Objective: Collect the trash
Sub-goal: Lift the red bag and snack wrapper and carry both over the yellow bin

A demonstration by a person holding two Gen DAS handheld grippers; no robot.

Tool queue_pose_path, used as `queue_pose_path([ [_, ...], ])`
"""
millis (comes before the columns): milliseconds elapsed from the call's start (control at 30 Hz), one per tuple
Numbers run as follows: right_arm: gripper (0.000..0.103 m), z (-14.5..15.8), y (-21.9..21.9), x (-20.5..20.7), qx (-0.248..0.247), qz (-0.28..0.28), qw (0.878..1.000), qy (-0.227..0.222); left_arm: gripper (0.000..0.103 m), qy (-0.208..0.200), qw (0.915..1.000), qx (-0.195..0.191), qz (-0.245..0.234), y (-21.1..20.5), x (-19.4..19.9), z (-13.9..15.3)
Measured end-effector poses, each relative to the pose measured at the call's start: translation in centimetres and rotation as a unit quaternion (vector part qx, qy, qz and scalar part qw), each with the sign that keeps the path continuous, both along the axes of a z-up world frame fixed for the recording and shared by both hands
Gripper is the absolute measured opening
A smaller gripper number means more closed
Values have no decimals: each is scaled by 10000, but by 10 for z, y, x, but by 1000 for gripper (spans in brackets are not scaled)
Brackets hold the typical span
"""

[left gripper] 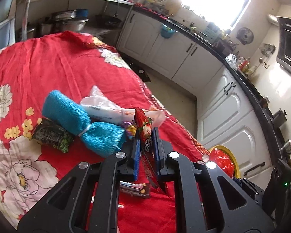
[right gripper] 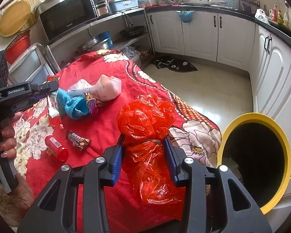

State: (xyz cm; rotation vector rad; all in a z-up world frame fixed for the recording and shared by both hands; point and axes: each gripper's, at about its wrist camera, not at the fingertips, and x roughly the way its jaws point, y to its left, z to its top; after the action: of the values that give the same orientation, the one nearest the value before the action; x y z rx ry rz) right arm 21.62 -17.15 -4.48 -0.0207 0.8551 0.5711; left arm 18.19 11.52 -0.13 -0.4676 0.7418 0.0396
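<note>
My left gripper (left gripper: 146,134) is shut on a red snack wrapper (left gripper: 143,122), lifted above the red floral tablecloth (left gripper: 48,68). From the right wrist view, the left gripper (right gripper: 50,89) sits at the far left with the wrapper (right gripper: 53,112) hanging below it. My right gripper (right gripper: 145,141) is shut on the tied neck of a red plastic bag (right gripper: 145,120). A yellow-rimmed bin (right gripper: 287,155) stands open just right of it, beside the table. A blue knitted bundle (left gripper: 77,120), a dark green packet (left gripper: 52,136), a whitish plastic bag (right gripper: 106,89), a chocolate bar wrapper (right gripper: 78,140) and a red can (right gripper: 56,148) lie on the cloth.
White kitchen cabinets (right gripper: 199,36) under a dark counter run along the back and right. A dark mat (right gripper: 174,64) lies on the pale floor. A microwave (right gripper: 67,19) and pots sit on steel shelves behind the table. A person's hand (right gripper: 7,136) grips the left tool.
</note>
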Motion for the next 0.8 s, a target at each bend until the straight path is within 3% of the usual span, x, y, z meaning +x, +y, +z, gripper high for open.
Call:
queue_pose_path([
  [800, 37, 34, -64, -13, 351, -699, 9963, -345, 7, -224, 9957, 257, -860, -78, 10, 15],
])
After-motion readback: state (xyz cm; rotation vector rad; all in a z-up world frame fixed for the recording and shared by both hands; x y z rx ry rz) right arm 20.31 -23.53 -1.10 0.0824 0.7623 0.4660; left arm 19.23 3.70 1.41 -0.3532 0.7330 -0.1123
